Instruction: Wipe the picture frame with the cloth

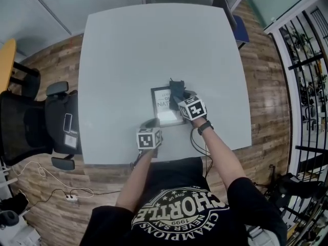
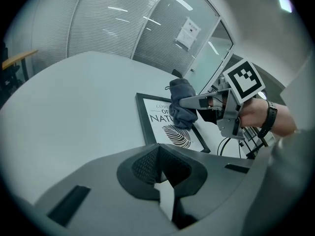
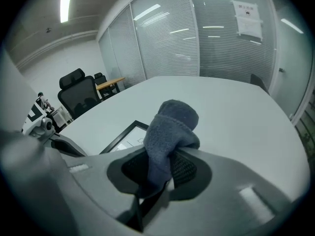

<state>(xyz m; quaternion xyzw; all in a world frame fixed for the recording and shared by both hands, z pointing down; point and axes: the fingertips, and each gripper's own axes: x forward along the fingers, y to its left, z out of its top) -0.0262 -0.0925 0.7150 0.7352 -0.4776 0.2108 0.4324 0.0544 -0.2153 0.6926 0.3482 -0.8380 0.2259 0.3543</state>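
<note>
Right gripper (image 3: 157, 175) pinching cloth (image 3: 172, 127) on picture frame (image 2: 165, 132): press flat, overlap strokes. Left gripper (image 2: 160, 181) pressed together; brace the frame's near edge.

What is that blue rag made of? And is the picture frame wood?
The cloth looks like soft fleece or terry: dark blue-grey, fuzzy and matte, bunched in thick folds. The picture frame has a thin black rim with a dull sheen. It could be painted wood or plastic; I can't tell which. Its front seems to be glass or clear plastic, since it shows bright glare in the head view.
</note>
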